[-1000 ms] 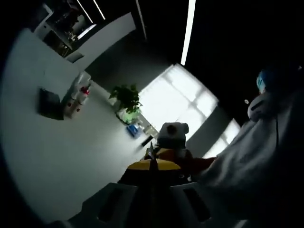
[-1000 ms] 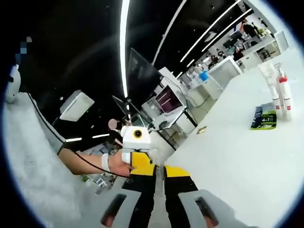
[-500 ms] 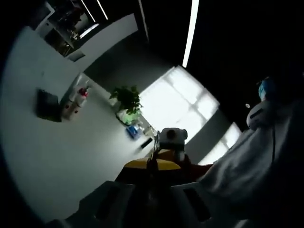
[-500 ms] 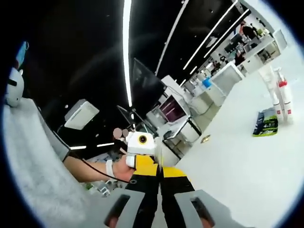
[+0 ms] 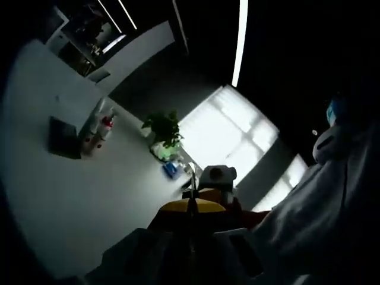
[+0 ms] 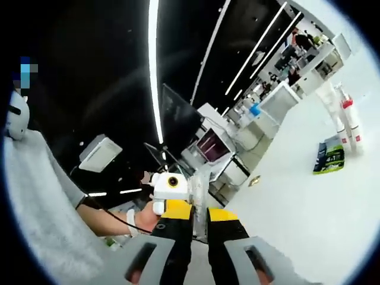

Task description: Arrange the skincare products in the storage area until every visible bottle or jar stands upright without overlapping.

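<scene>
left tool (image 5: 191, 209): clenched, empty | right tool (image 6: 200, 215): clenched, empty | bottles (image 6: 344, 122) upright beside dark pouch (image 6: 328, 158) on tabletop (image 6: 309, 196)

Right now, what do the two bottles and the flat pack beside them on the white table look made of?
The bottles look like glossy white plastic, one with a red band, though they are small. The flat pack looks like printed film or card, dark with green, lying flat. The table looks like smooth matte white laminate.

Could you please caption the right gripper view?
Right gripper, jaws nearly closed and empty, far from bottles standing beside a dark packet.
</scene>
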Tool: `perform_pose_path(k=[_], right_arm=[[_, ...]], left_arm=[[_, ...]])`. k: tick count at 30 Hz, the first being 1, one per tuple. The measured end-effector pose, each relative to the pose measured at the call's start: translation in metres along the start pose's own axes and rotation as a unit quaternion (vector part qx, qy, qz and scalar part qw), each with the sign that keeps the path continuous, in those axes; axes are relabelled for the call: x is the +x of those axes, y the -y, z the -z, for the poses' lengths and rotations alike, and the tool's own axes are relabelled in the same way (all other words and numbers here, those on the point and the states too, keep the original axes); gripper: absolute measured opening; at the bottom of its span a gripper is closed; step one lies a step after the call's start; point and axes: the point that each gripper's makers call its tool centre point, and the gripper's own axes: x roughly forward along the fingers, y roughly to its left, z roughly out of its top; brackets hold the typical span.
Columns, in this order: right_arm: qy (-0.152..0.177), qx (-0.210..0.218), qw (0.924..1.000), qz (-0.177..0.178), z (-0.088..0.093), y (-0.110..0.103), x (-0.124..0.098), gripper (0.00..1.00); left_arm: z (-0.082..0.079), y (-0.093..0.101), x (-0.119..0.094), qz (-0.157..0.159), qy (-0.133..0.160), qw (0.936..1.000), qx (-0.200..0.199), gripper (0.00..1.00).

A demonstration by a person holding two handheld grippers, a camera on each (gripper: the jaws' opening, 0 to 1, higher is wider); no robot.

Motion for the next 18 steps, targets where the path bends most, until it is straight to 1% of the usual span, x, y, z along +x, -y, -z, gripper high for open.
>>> perform_pose_path(k=[2, 3, 4, 5, 6, 8, 9, 10, 11, 12, 13, 14, 15, 16, 17, 18], right_arm=[[-0.005, -0.043, 0.9989, 0.019, -0.001, 0.003, 0.0, 0.16], [-0.014, -0.047, 0.9982, 0.033, 0.001, 0.004, -0.001, 0.2], [-0.021, -0.055, 0.9976, 0.037, 0.002, 0.003, -0.001, 0.25], [-0.022, -0.076, 0.9959, 0.045, 0.0, 0.001, -0.002, 0.3], [-0.026, -0.094, 0.9937, 0.055, -0.002, 0.001, -0.004, 0.32], [-0.046, -0.135, 0.9875, 0.067, -0.002, -0.002, -0.01, 0.33], [-0.046, -0.163, 0.9813, 0.091, -0.005, 0.001, -0.014, 0.35], [-0.044, -0.174, 0.9783, 0.104, -0.006, 0.002, -0.017, 0.38], [-0.038, -0.172, 0.9775, 0.116, -0.007, 0.002, -0.02, 0.43], [-0.032, -0.165, 0.9784, 0.121, -0.008, 0.002, -0.022, 0.48], [-0.035, -0.163, 0.9783, 0.123, -0.006, 0.001, -0.023, 0.51], [-0.037, -0.168, 0.9764, 0.13, -0.005, 0.003, -0.025, 0.54], [-0.046, -0.196, 0.9682, 0.149, -0.004, 0.009, -0.028, 0.54], [-0.054, -0.216, 0.9623, 0.156, -0.002, 0.012, -0.029, 0.53], [-0.073, -0.231, 0.9571, 0.159, 0.005, 0.014, -0.028, 0.53], [-0.092, -0.25, 0.95, 0.162, 0.011, 0.016, -0.027, 0.54]], left_arm=[[-0.005, -0.001, -0.001, 0.002, 0.01, 0.9999, -0.01, 0.0], [-0.008, -0.002, -0.002, 0.001, 0.012, 0.9999, -0.011, 0.0], [-0.009, -0.002, -0.002, 0.001, 0.014, 0.9998, -0.012, 0.0], [-0.011, -0.001, -0.002, 0.001, 0.013, 0.9999, -0.012, 0.0], [-0.012, -0.001, -0.002, -0.001, 0.011, 0.9999, -0.01, 0.0], [-0.015, -0.001, -0.001, -0.004, 0.009, 0.9999, -0.011, 0.0], [-0.017, -0.001, -0.001, -0.005, 0.012, 0.9998, -0.016, 0.0], [-0.018, -0.001, -0.001, -0.006, 0.013, 0.9997, -0.02, 0.0], [-0.02, -0.001, -0.001, -0.008, 0.012, 0.9996, -0.024, 0.0], [-0.02, -0.002, 0.0, -0.009, 0.013, 0.9996, -0.023, 0.0], [-0.021, -0.002, 0.0, -0.011, 0.012, 0.9996, -0.022, 0.0], [-0.022, -0.002, 0.0, -0.011, 0.012, 0.9996, -0.022, 0.0], [-0.024, -0.002, 0.0, -0.011, 0.014, 0.9995, -0.027, 0.0], [-0.026, -0.002, 0.0, -0.012, 0.016, 0.9994, -0.029, 0.0], [-0.029, -0.003, 0.0, -0.014, 0.02, 0.9992, -0.033, 0.0], [-0.031, -0.003, 0.0, -0.015, 0.022, 0.999, -0.035, 0.0]])
